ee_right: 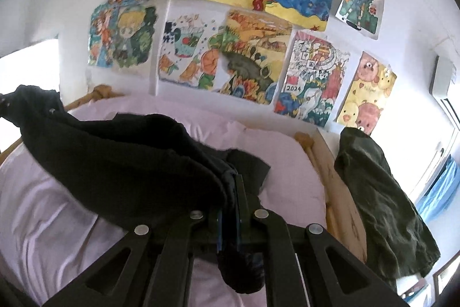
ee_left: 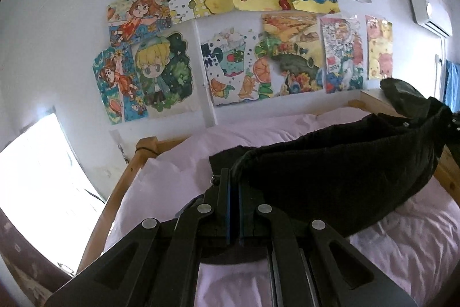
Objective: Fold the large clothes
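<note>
Both my wrist cameras sit low and close over the pink bed (ee_left: 178,163), facing the wall of drawings (ee_left: 224,28); they share that wall (ee_right: 224,28), the bed (ee_right: 276,151) and the black garment (ee_left: 330,177) (ee_right: 120,157).

Plenty of open pink sheet (ee_right: 51,209) on the bed to move over. Wooden bed rail (ee_right: 342,192) and the dark green garment (ee_right: 382,206) draped on it block the right; poster wall (ee_left: 72,19) blocks ahead.

The large black knitted garment (ee_left: 339,171) hangs lifted above the pink-sheeted bed, stretched in a sagging band between two raised ends. In the right wrist view the cloth (ee_right: 115,160) droops midway; its full shape is hard to make out.
</note>
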`<action>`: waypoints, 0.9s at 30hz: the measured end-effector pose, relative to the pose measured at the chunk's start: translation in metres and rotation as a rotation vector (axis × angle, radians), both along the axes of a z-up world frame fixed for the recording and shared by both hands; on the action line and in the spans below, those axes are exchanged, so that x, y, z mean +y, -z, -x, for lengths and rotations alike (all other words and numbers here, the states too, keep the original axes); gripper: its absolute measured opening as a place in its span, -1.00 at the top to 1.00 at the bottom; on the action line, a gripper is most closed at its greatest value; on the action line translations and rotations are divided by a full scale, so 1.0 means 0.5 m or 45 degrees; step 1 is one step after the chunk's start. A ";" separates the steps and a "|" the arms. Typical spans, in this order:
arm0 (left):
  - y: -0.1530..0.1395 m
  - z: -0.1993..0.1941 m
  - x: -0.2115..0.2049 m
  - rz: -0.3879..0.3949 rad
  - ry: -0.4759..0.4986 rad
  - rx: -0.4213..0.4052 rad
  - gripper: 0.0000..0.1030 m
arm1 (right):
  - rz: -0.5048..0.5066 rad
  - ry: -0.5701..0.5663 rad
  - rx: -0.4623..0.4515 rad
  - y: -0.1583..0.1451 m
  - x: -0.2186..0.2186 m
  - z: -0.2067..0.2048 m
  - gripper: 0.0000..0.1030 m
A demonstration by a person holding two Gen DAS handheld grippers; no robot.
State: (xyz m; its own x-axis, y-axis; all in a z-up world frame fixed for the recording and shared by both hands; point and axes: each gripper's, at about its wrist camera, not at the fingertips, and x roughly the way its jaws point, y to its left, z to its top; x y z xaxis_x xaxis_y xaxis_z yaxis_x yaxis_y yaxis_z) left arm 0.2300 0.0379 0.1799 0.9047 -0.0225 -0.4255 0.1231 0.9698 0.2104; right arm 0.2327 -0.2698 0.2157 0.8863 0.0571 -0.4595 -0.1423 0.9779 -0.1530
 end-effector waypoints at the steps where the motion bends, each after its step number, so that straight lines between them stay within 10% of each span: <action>1: -0.001 -0.015 -0.001 0.000 -0.004 -0.004 0.94 | -0.007 0.008 -0.013 0.000 -0.002 -0.018 0.88; 27: 0.111 -0.425 -0.017 0.077 -0.099 -0.072 0.94 | -0.063 0.099 -0.127 0.109 -0.036 -0.367 0.87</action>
State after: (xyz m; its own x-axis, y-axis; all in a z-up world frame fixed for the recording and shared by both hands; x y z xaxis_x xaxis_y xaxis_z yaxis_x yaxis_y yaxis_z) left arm 0.4423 0.0294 0.1242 0.9271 0.0245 -0.3740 0.0367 0.9871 0.1557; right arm 0.4160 -0.2881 0.1613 0.9301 0.0071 -0.3673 -0.0524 0.9921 -0.1136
